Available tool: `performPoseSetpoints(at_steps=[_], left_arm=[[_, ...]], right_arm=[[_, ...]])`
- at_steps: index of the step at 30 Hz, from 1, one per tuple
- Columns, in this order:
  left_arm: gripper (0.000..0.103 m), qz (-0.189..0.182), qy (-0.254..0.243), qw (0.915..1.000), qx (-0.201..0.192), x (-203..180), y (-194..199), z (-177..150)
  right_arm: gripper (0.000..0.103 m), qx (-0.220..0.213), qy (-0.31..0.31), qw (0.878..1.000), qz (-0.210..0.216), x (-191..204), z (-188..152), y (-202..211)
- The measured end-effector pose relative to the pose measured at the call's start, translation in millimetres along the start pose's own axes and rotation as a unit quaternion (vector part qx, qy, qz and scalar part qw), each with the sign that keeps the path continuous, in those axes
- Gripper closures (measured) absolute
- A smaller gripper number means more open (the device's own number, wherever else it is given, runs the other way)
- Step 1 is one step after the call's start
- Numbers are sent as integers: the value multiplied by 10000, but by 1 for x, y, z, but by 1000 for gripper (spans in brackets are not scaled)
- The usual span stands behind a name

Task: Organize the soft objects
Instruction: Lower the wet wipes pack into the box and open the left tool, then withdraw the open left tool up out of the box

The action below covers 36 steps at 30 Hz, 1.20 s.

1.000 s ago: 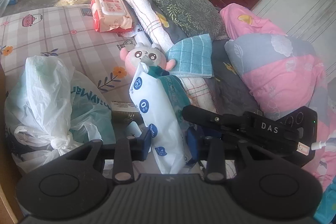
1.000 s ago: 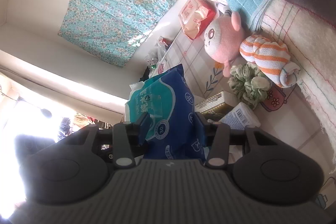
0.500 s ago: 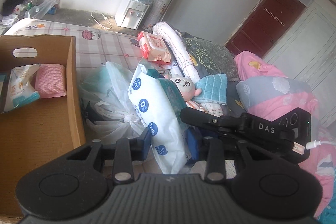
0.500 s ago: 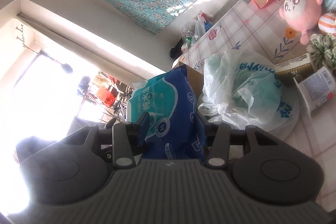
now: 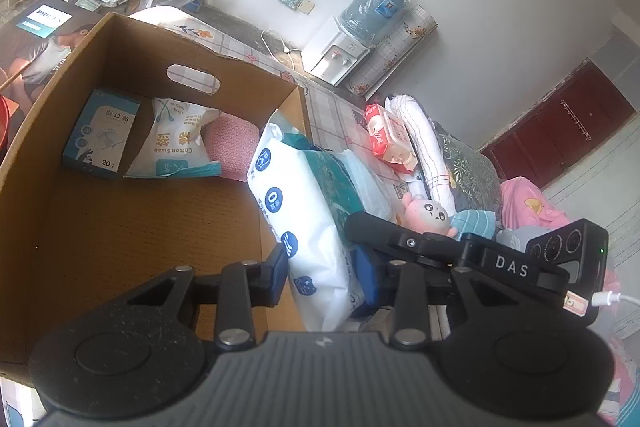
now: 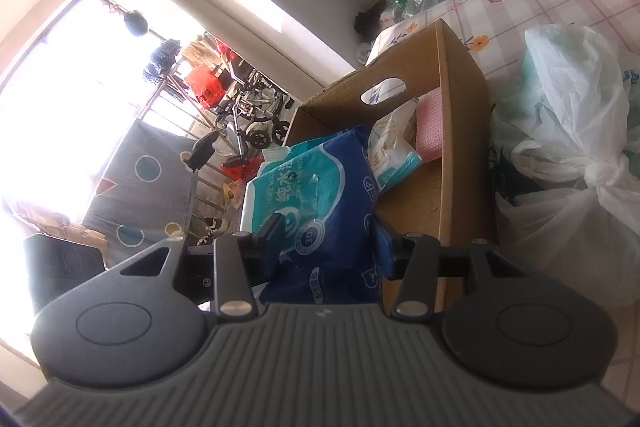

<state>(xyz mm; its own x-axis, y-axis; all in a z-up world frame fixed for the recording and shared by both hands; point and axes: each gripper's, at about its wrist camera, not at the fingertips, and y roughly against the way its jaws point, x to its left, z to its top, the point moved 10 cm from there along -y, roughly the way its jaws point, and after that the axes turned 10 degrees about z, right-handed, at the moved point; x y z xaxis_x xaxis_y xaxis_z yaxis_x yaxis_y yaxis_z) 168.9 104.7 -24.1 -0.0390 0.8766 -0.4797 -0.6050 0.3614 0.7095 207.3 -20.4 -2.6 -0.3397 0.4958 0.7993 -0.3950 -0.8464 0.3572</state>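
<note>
Blue-and-white wipes pack [image 5: 304, 227] pinched by both grippers, frame centre.
Left gripper [image 5: 326, 277] and right gripper [image 6: 326, 239] clamp it at the cardboard box [image 5: 120, 223] edge.

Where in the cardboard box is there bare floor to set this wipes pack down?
The near stretch of the cardboard box floor is bare, from the near wall up to the row at the far wall. That far wall is crowded: blue plaster box, cotton swab bag, pink cloth. Both tools hold the wipes pack at the right wall.
</note>
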Motion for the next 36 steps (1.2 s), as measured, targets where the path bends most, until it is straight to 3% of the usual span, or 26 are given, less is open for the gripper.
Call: performPoseSetpoints(at_steps=[4,8,11,16,26,31,35,36], left_arm=[[60,57,227,9986,478,24,-40,5],[62,642,504,9899,1160,62,-93,-6],[62,772,528,9858,1393,71,-106,-12],[59,978,281,9802,1696,69,-115,-21],[49,1558,-342,9607,2271,62,-120,-38],[46,1568,-298,9581,2377,60,-113,-37],[27,1703,-351,9547,2415,63,-114,-39],[26,1731,-319,9524,2491,64,-117,-42]], right_arm=[[57,-120,256,9983,-503,-11,5,-6],[57,-284,280,9981,-467,-21,9,7],[57,-429,377,9970,-527,-26,14,22],[57,-600,212,9965,-533,-43,18,42],[57,-699,-54,9967,-416,-61,14,46],[57,-676,-78,9969,-393,-65,11,48],[57,-657,-149,9970,-368,-70,9,47],[57,-651,-183,9971,-350,-71,8,46]])
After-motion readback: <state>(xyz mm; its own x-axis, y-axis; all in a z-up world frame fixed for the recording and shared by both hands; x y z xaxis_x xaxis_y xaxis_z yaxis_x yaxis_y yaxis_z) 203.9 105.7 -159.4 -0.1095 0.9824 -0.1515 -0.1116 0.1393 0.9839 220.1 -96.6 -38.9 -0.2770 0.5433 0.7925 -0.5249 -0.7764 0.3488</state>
